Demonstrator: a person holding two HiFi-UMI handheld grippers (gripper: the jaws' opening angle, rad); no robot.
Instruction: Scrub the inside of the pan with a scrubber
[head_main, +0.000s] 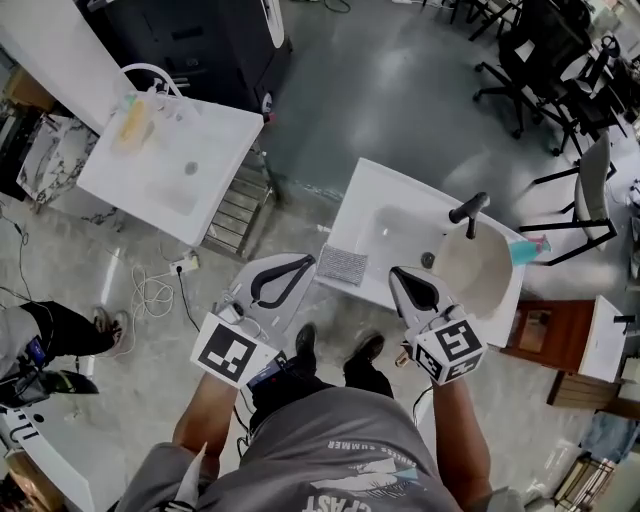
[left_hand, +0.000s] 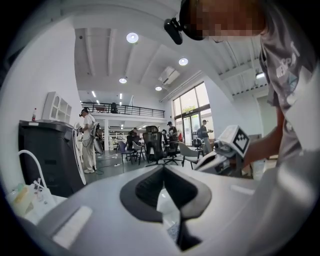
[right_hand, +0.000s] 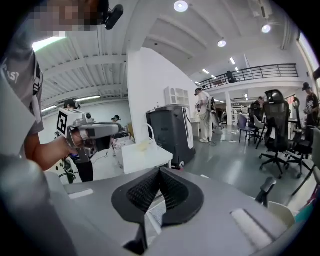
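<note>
A beige round pan (head_main: 478, 272) lies in the basin of the white sink (head_main: 352, 222) in front of me, under a black tap (head_main: 469, 209). A grey square scrubber (head_main: 342, 264) rests on the sink's left rim. My left gripper (head_main: 303, 262) hovers just left of the scrubber, apart from it, with its jaws shut and empty (left_hand: 162, 169). Over the sink's near edge, my right gripper (head_main: 393, 270) sits between the scrubber and the pan. Its jaws are also shut on nothing (right_hand: 160, 171). Neither gripper touches the pan.
A teal item (head_main: 530, 248) sits at the sink's right end. A second white sink (head_main: 170, 160) stands at the upper left, a black cabinet (head_main: 200, 45) behind it. Office chairs (head_main: 545, 60) fill the upper right. A person (head_main: 40, 340) stands at the left. Cables (head_main: 150, 295) lie on the floor.
</note>
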